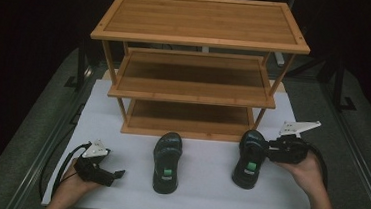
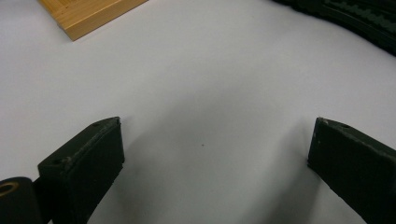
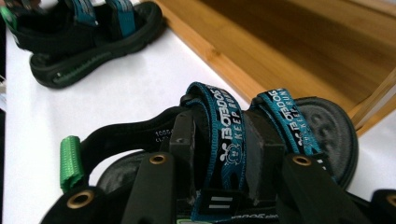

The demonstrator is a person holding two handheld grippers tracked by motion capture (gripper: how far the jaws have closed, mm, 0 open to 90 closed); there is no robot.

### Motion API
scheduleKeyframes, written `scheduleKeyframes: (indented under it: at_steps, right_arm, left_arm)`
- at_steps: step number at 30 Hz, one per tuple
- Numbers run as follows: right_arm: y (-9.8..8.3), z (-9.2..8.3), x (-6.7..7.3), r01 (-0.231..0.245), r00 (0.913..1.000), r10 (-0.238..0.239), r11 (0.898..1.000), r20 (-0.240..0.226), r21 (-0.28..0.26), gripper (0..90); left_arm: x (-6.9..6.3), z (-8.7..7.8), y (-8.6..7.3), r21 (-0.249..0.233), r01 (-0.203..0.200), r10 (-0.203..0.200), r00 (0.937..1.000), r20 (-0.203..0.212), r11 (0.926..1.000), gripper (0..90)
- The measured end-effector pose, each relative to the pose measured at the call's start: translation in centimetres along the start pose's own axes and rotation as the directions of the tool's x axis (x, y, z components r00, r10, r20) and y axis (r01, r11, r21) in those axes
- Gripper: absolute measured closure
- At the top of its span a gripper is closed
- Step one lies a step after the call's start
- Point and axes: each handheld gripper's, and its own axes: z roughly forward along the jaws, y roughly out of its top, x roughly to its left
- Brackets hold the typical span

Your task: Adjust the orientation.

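Two black sandals with blue straps lie on the white mat (image 1: 202, 186) in front of a bamboo shoe rack (image 1: 194, 92). My right gripper (image 1: 269, 148) reaches in from the right onto the right sandal (image 1: 248, 162). In the right gripper view my right gripper (image 3: 223, 140) is shut on that sandal's middle blue strap (image 3: 229, 126), one jaw pressed against each side of it. The left sandal (image 1: 166, 163) lies free in the middle. My left gripper (image 1: 118, 173) rests low at the front left, open, and in its own view the left gripper (image 2: 215, 154) has bare mat between its jaws.
The rack has three shelves, all bare, and its bottom shelf (image 3: 289, 42) sits just beyond the held sandal. A rack corner (image 2: 88, 14) and the left sandal's sole (image 2: 355, 18) edge the left gripper view. Dark table rails flank the mat.
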Motion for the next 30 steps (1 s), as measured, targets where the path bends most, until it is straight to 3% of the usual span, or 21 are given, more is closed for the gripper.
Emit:
scheduleKeyframes:
  at_steps: [5, 15, 30]
  right_arm:
    - [0.7, -0.7, 0.7, 0.009, 0.9999, -0.009, 0.999, -0.007, -0.032, 67.1]
    - [2.2, -0.2, 2.6, 0.057, 0.9981, -0.058, 0.998, -0.023, -0.031, 67.1]
    - [5.5, 3.4, 5.6, 0.151, 0.9827, -0.151, 0.988, -0.107, -0.007, 67.2]
  left_arm:
    - [0.0, 0.0, 0.0, 0.000, -0.001, 0.001, 1.0000, 0.000, 1.0000, 2.9]
    - [0.0, 0.0, 0.0, -0.003, 0.001, -0.001, 1.0000, -0.001, 1.0000, 2.8]
    - [0.0, 0.0, 0.0, -0.006, 0.003, -0.003, 1.0000, -0.003, 1.0000, 2.8]
